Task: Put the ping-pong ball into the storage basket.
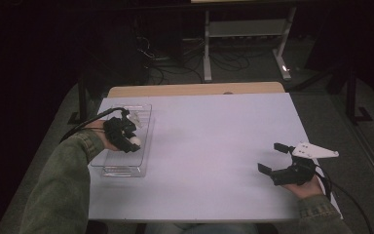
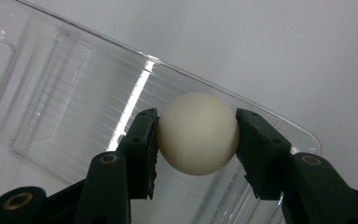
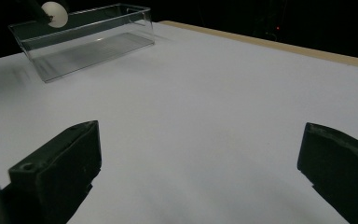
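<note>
The right gripper (image 1: 272,158) is idling near the front edge of the white tabletop (image 1: 209,146), its fingers (image 3: 60,168) spread wide and holding nothing — seemingly standing clear of the work. Across the tabletop, the left gripper (image 1: 129,136) is pinching a white ball (image 2: 198,133) between its fingers (image 2: 142,140), hanging it over the open clear plastic tray (image 1: 143,146) — apparently placed to take or give up the ball. Beyond the tabletop, a pale metal frame (image 1: 246,34) and tangled cables (image 1: 175,63) are sitting on the floor of a dim room.

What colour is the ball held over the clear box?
Off-white ball, best seen in the left gripper view.
</note>
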### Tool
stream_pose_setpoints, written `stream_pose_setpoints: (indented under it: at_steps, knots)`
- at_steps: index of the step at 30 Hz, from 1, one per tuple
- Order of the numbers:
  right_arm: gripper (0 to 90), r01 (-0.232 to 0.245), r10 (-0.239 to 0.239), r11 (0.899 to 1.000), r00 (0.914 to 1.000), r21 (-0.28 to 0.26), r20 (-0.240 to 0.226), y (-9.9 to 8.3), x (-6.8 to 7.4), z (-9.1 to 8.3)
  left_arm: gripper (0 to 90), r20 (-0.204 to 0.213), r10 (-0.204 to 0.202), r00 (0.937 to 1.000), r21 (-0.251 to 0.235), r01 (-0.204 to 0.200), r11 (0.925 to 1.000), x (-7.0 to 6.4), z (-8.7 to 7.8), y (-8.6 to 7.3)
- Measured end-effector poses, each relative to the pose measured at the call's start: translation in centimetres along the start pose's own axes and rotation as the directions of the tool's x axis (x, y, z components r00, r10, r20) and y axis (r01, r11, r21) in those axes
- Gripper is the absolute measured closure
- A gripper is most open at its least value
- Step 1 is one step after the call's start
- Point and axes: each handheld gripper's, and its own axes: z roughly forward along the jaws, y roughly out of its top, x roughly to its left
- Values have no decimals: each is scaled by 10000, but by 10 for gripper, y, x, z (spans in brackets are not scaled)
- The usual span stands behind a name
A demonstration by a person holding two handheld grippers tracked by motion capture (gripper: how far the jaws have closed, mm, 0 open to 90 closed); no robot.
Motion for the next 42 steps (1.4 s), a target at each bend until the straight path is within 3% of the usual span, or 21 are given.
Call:
stream_pose_setpoints:
  at_steps: [17, 42]
  knots:
    - [0, 20, -20, 10000, 10000, 44, -15, 0, 1, 0, 508, 296, -449, 9985, 93, 447, 9990, 2, 26, -19]
    - [0, 36, -35, 10000, 10000, 80, -50, -1, 1, 0, 506, 431, -759, 9962, 329, 745, 9967, 8, 49, -24]
